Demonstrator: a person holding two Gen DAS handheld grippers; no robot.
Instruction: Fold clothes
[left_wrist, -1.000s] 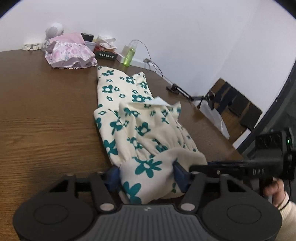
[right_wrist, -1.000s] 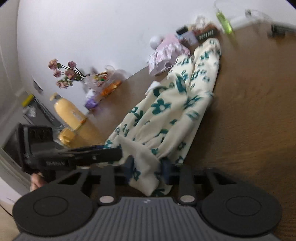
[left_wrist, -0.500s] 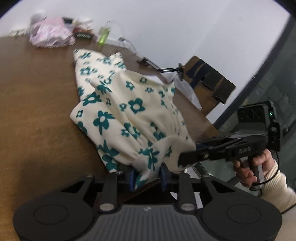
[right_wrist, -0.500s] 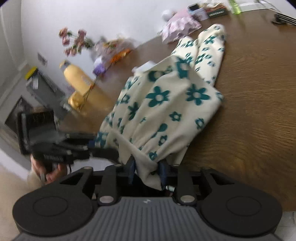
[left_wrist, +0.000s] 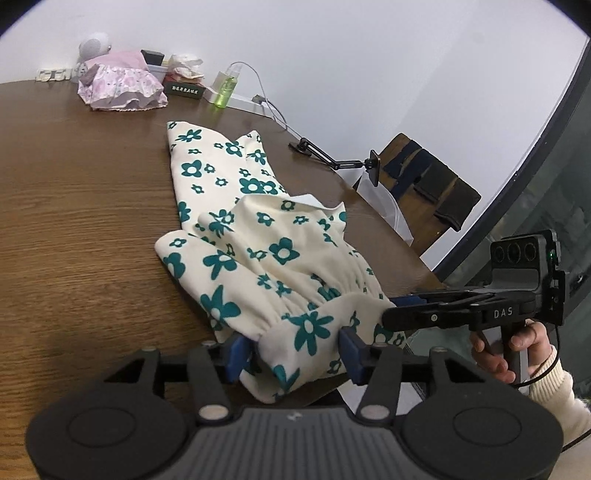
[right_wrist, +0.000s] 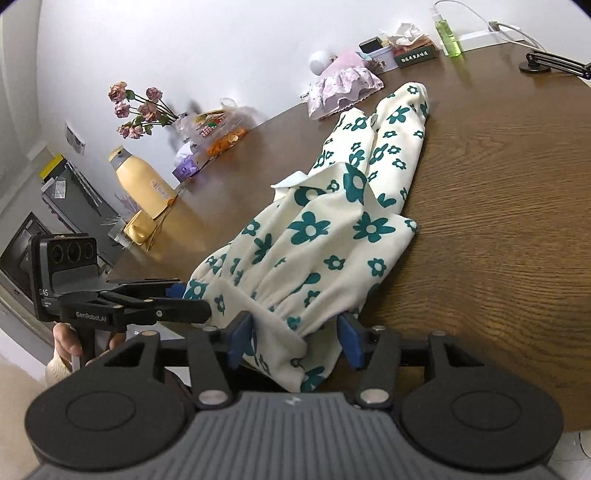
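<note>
Pink doll (left_wrist: 120, 83); green bottle (left_wrist: 225, 88); dried roses (right_wrist: 138, 110); yellow flask (right_wrist: 142, 177).

A lived-in room of a home or small office: a wooden table (left_wrist: 74, 221) against a plain white wall, bearing a vase of roses (right_wrist: 136, 110), a yellow flask (right_wrist: 142, 177), snack bags (right_wrist: 218, 129) and a power strip (left_wrist: 240, 101).

A cream garment (left_wrist: 258, 236) printed with teal flowers is being shown on a brown wood-grain table (left_wrist: 74, 206). A pink floral cloth (left_wrist: 122, 86), a green bottle (left_wrist: 225, 86) and a yellow flask (right_wrist: 142, 177) are being seen; blue pads (left_wrist: 349, 347) are being displayed on black grippers.
</note>
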